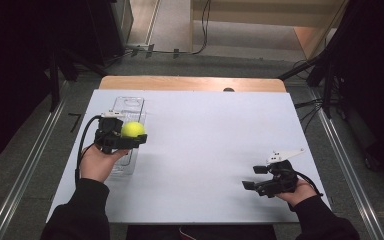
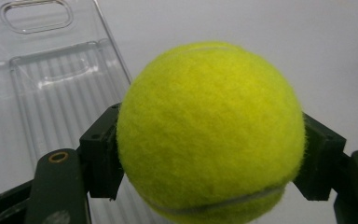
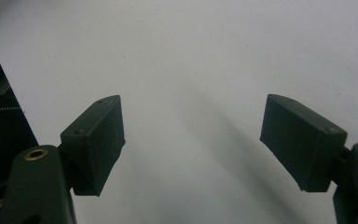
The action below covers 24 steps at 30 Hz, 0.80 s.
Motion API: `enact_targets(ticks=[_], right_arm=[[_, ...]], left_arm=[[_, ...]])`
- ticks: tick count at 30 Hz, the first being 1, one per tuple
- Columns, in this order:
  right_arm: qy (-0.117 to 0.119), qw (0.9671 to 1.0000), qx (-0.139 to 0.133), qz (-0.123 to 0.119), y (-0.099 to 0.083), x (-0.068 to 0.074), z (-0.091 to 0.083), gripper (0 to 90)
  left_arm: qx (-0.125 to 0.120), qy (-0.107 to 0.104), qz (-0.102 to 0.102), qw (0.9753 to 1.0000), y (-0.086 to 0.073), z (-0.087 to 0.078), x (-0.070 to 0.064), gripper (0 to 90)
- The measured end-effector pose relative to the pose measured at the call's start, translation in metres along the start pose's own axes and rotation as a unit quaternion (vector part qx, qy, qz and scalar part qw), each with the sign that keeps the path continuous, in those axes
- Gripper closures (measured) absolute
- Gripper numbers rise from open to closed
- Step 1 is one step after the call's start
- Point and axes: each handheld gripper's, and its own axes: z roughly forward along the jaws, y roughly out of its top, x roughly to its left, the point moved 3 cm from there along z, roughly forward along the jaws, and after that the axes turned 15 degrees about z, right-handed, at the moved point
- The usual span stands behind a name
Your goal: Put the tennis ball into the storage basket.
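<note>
Yellow tennis ball (image 2: 209, 135) round, clamped, left hand-held gripper (image 1: 130, 136).

Left hand-held gripper (image 1: 130, 136) clamps tennis ball (image 1: 133, 129) above clear tray (image 1: 128, 106).

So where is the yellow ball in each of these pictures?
High view: the ball sits left of centre, clamped in the left gripper at the right edge of the clear tray.
Left gripper view: the ball is in the middle, squeezed between the two black jaws.
Right gripper view: open jaws over bare white table.
Shared landmark: the clear tray, beside the ball in the high and left gripper views.
</note>
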Motion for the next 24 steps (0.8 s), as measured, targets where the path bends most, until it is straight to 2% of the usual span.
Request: enact_targets(ticks=[14, 20, 21, 24], right_arm=[[0.000, 1.0000, 0.000, 0.000, 0.000, 0.000, 0.000, 19.7], [-0.001, 1.0000, 0.000, -0.002, 0.000, 0.000, 0.001, 19.7], [-0.001, 1.0000, 0.000, -0.002, 0.000, 0.000, 0.001, 19.7], [0.000, 1.0000, 0.000, -0.002, 0.000, 0.000, 0.001, 19.7]], left_arm=[[0.006, 0.035, -0.024, 0.9991, -0.007, -0.006, 0.018, 26.4], [0.008, 0.052, -0.037, 0.9980, -0.009, -0.002, 0.026, 26.4], [0.012, 0.060, -0.036, 0.9975, -0.008, 0.000, 0.028, 26.4], [0.011, 0.058, -0.040, 0.9974, -0.008, 0.003, 0.029, 26.3]])
